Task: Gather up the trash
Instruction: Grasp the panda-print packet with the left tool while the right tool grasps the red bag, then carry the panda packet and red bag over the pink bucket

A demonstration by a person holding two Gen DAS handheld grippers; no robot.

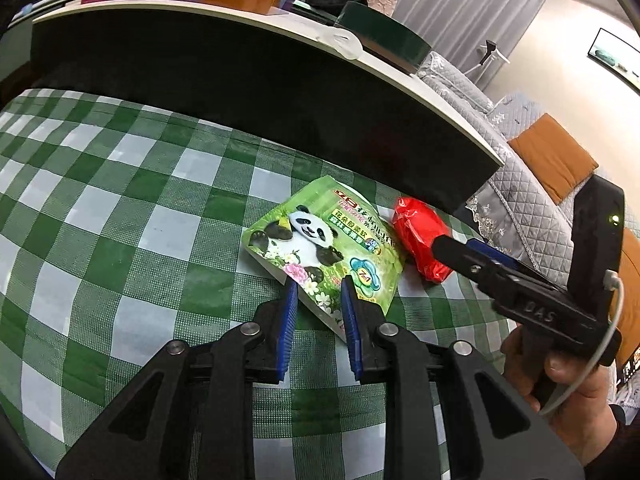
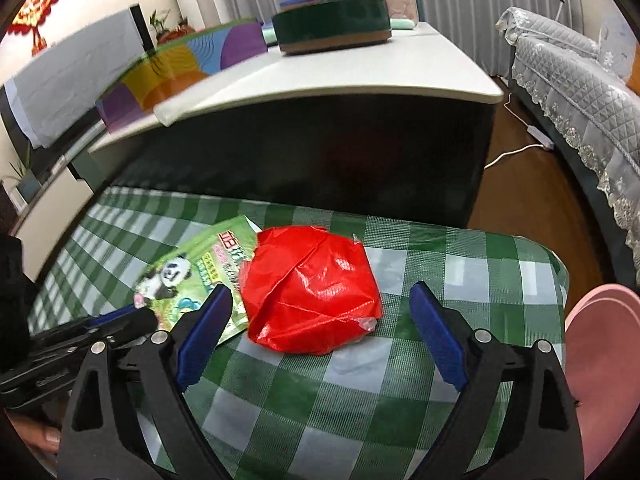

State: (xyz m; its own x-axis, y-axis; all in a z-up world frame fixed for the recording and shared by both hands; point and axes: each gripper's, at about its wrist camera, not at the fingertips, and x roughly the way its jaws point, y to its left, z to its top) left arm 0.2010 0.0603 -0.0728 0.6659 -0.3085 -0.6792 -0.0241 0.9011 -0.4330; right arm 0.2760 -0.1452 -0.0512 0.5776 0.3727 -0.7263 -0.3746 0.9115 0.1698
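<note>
A green packet with a panda print (image 1: 320, 240) lies flat on the green-and-white checked cloth (image 1: 120, 220). Its near corner shows in the narrow gap of my left gripper (image 1: 319, 282), and the blue pads do not visibly press on it. Just to its right sits a crumpled red plastic bag (image 1: 420, 236). In the right wrist view the red bag (image 2: 312, 292) lies between the wide-open fingers of my right gripper (image 2: 320, 290), clear of both pads. The panda packet (image 2: 192, 276) lies to its left, with the left gripper (image 2: 132, 320) at the packet's near edge.
Behind the cloth stands a white-topped table with a dark side (image 2: 340, 76), carrying a round dark-green box (image 2: 332, 24). A grey quilted sofa (image 2: 580, 92) is at the right, and a pink object (image 2: 600, 360) sits beside the cloth's right edge. A hand (image 1: 568, 392) holds the right gripper.
</note>
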